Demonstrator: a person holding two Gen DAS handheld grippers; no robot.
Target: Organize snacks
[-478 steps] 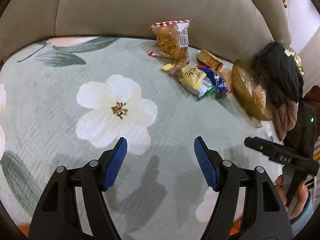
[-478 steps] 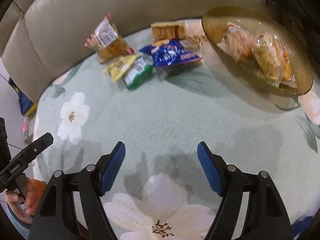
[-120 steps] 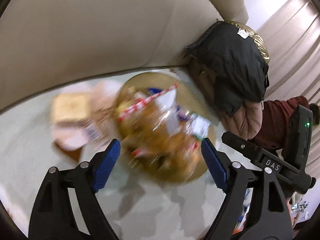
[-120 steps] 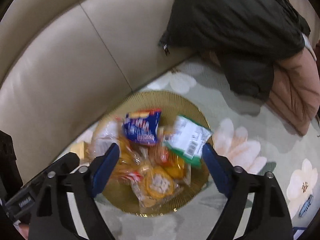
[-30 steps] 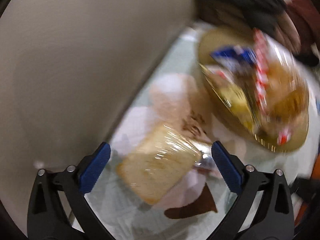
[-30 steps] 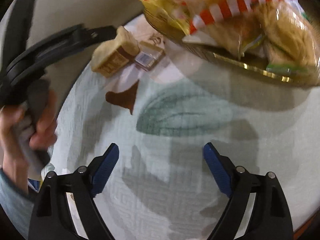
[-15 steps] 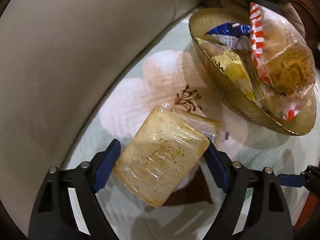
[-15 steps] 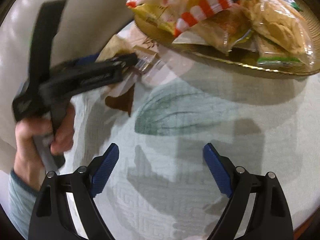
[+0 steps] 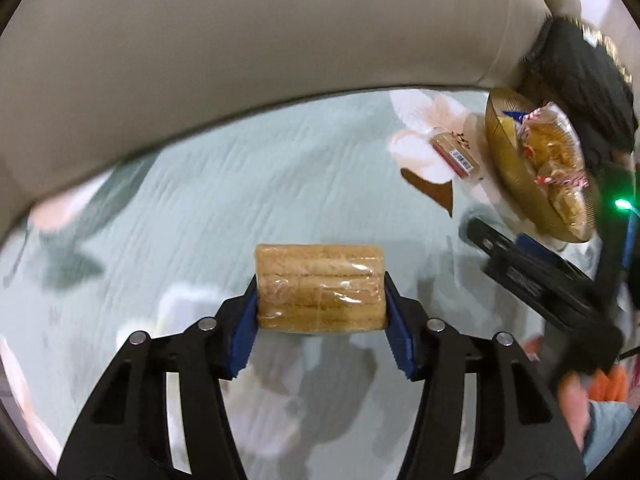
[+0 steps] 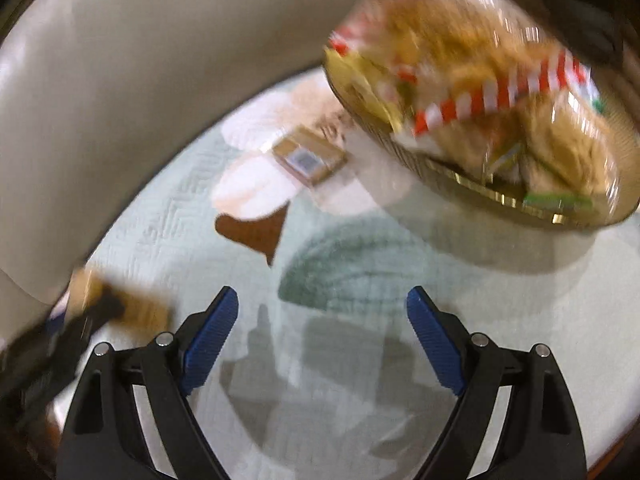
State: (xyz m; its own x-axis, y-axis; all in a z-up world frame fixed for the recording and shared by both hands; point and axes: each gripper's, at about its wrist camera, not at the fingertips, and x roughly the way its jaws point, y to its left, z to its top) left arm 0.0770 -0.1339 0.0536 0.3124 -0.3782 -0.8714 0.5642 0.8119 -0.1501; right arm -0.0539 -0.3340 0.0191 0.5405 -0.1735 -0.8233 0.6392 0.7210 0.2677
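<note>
The left claw [image 9: 321, 312] is closing on a wrapped pack of crackers [image 9: 320, 286], which sits between its blue pads, lifted above the floral sofa cover [image 9: 240, 200]. Far to its upper right stands the golden bowl [image 9: 516, 168] full of snack bags, with a small flat packet [image 9: 454, 152] just beside it. The right claw [image 10: 322, 340] is open and empty, the bowl ahead to its right.

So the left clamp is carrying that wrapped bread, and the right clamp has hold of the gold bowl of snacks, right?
Not quite. The left gripper does hold the wrapped bread, but the right wrist view shows the right gripper open and empty; the gold bowl sits apart on the cover.
</note>
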